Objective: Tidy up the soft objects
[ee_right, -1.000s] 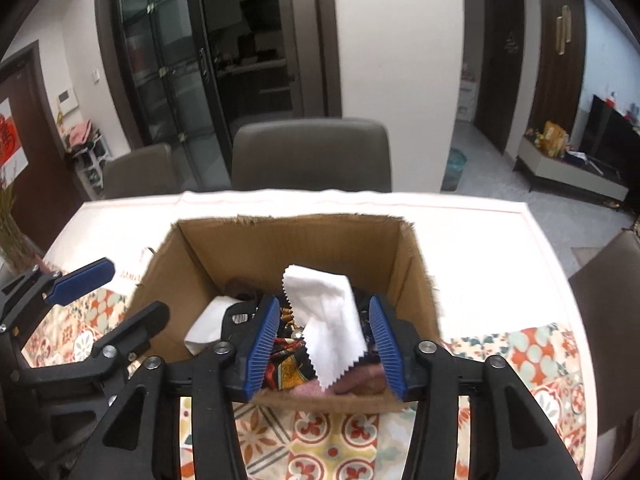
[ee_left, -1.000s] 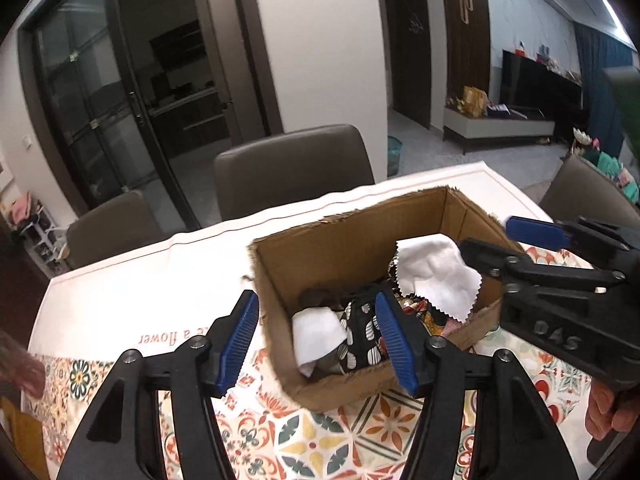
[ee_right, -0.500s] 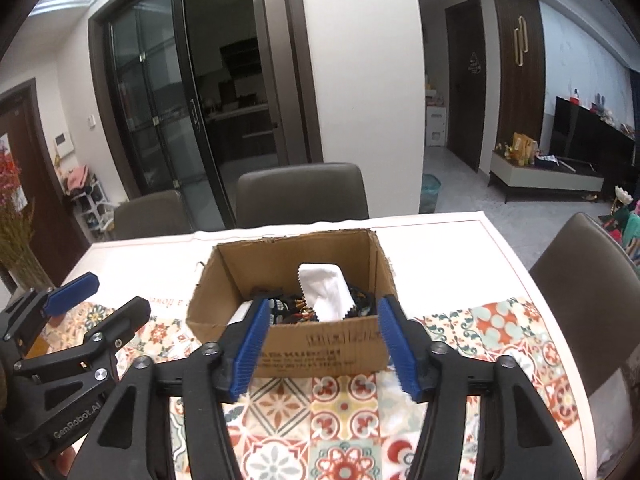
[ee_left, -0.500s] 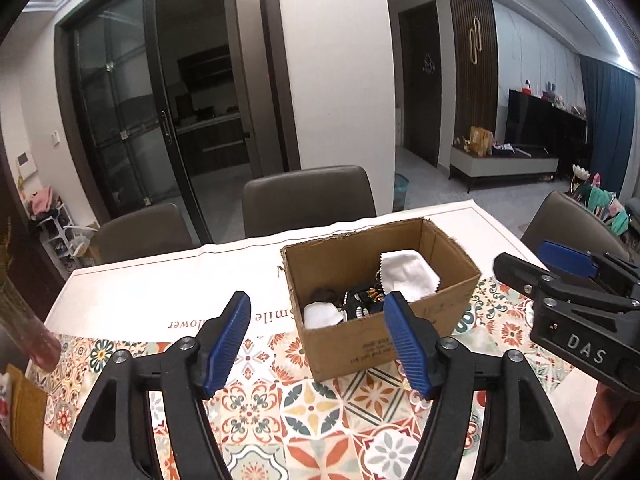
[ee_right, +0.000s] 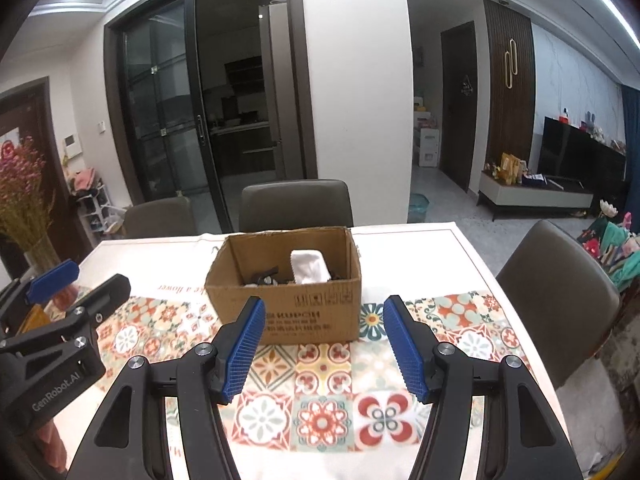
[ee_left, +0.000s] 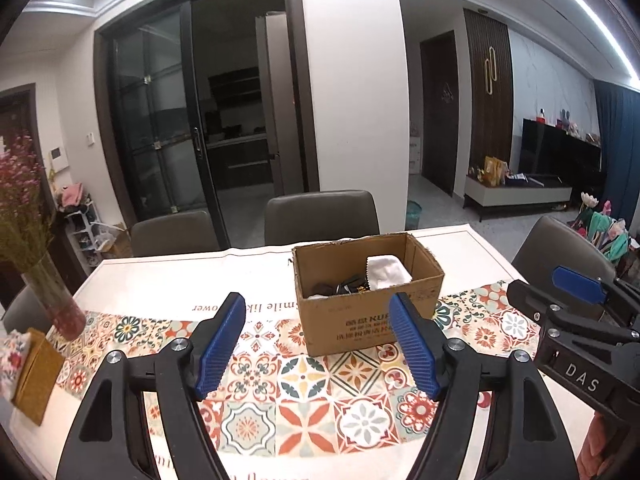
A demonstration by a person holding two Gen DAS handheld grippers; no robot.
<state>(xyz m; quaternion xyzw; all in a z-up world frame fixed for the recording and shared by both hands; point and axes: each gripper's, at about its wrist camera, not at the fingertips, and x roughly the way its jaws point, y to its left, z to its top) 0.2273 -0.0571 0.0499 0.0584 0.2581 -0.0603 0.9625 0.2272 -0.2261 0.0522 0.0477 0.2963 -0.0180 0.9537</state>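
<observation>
Holding both grippers above the bench, you have nothing between either pair of jaws. Your left gripper has its jaws released and still spreading, with only patterned cloth showing in the gap. Your right gripper stands released too. Ahead of both jaws, well apart from them, sits the cardboard box, upright and uncovered. Inside it, a white cloth stands up toward the right, with dark soft pieces lying low just left of it. Far left of your left jaws stands a vase of dried flowers
</observation>
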